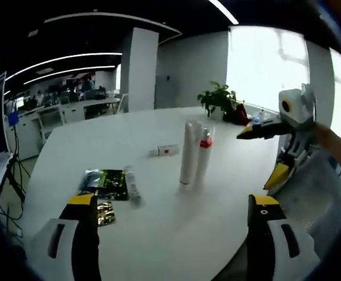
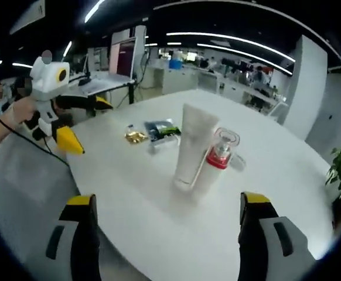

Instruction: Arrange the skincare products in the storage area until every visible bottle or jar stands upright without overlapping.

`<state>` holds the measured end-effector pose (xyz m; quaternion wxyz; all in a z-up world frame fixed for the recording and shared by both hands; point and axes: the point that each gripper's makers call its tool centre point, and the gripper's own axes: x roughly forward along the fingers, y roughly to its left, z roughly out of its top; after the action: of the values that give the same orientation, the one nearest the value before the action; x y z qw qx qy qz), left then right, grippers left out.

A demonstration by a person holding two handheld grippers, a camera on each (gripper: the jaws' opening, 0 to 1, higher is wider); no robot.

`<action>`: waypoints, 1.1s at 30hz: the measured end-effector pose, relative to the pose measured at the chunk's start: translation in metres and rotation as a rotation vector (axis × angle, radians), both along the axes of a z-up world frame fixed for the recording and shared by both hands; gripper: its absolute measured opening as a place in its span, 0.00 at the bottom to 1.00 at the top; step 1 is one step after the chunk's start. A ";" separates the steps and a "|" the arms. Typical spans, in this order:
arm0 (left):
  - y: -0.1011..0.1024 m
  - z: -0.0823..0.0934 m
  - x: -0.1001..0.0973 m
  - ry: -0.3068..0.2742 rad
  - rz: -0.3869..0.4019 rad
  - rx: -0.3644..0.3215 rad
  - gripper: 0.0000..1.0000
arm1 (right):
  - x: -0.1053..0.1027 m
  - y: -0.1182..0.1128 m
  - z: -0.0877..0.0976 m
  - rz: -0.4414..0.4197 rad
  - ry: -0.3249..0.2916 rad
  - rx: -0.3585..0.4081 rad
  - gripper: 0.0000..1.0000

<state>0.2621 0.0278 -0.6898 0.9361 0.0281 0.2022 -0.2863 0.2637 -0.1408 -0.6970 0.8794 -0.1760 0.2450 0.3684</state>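
Plainly, no brand or lettering can be read on any of the products; the labels are too small and blurred. Ahead of the left gripper [image 1: 173,225], between its two yellow-tipped black-and-white jaws and further out on the smooth white round table [image 1: 217,234], a tall white plastic tube [image 1: 189,151] stands upright on its cap, and a clear bottle with a red band and a clear cap [image 1: 205,153] stands touching it on the right. Beyond them a small white box with a red patch [image 1: 164,150] lies flat. Nearer the left jaw, a glossy dark sachet with green print [image 1: 105,183] lies flat, a shiny gold foil packet [image 1: 105,213] just beside the jaw tip, and a small clear tube [image 1: 132,186] rests at the sachet's right edge. The left gripper's jaws are spread wide and hold nothing. In the right gripper view, the tall white plastic tube [image 2: 192,143] and the red-banded clear bottle [image 2: 217,159] stand together just ahead, between the jaws of the right gripper [image 2: 169,225], which also gapes wide and touches nothing. The green sachet [image 2: 162,130] and gold packet [image 2: 135,137] lie beyond, to the left. The left gripper [image 2: 81,126] shows at the far left of that view, a hand [image 2: 21,111] behind it, and the right gripper [image 1: 264,155] enters the left gripper view from the right, jaws apart over the table edge. A potted green plant [image 1: 218,98] sits at the table's far side.
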 end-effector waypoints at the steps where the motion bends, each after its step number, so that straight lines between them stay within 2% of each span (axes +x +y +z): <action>1: -0.001 -0.001 0.000 -0.005 0.000 -0.003 0.99 | 0.003 0.003 0.005 0.000 -0.037 0.032 1.00; 3: -0.003 0.000 -0.001 0.002 0.009 -0.032 0.99 | 0.003 0.002 0.005 0.002 -0.029 0.053 1.00; 5: -0.004 -0.005 -0.001 0.012 0.008 -0.033 0.99 | 0.003 0.002 0.003 -0.004 -0.024 0.064 1.00; 7: -0.003 -0.011 -0.002 0.012 0.001 0.030 0.99 | 0.008 0.002 0.006 -0.006 -0.068 0.090 1.00; 8: -0.001 -0.013 -0.001 0.011 0.004 0.053 0.99 | 0.007 -0.002 0.002 -0.024 -0.053 0.074 1.00; 10: -0.003 -0.013 -0.001 0.005 0.014 0.050 0.99 | 0.002 -0.002 -0.010 -0.019 0.010 0.069 1.00; 11: -0.001 -0.013 -0.002 0.009 0.013 0.045 0.99 | 0.002 -0.002 -0.012 -0.020 0.016 0.075 1.00; 12: -0.001 -0.010 -0.001 0.010 0.031 -0.002 0.99 | 0.001 -0.001 -0.013 -0.014 0.015 0.075 1.00; 13: 0.001 -0.008 0.000 0.002 0.045 -0.017 0.99 | 0.000 0.000 -0.014 -0.001 0.011 0.072 1.00; 17: 0.006 -0.006 0.001 -0.028 0.067 0.031 0.99 | -0.005 0.005 -0.013 0.018 -0.009 0.054 1.00; 19: 0.006 -0.008 -0.001 -0.014 0.075 0.032 0.99 | -0.004 0.007 -0.009 0.026 -0.035 0.049 1.00; 21: 0.008 -0.013 -0.004 -0.003 0.079 0.048 0.99 | -0.002 0.006 -0.008 0.027 -0.035 0.046 1.00; 23: 0.010 -0.015 -0.005 0.005 0.085 0.066 0.99 | -0.008 0.009 -0.015 0.040 0.026 0.057 1.00; 24: 0.011 -0.015 -0.005 0.003 0.083 0.073 0.99 | -0.011 0.010 -0.017 0.045 0.037 0.053 1.00; 28: 0.010 -0.013 0.001 0.005 0.106 0.053 0.99 | -0.007 0.004 -0.018 0.022 0.017 0.017 1.00; 33: 0.014 -0.024 -0.002 0.035 0.107 0.091 0.99 | -0.004 0.004 -0.015 0.002 0.022 0.052 1.00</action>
<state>0.2600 0.0415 -0.7142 0.9442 0.0548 0.2327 -0.2267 0.2595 -0.1367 -0.7115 0.8806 -0.1493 0.2449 0.3771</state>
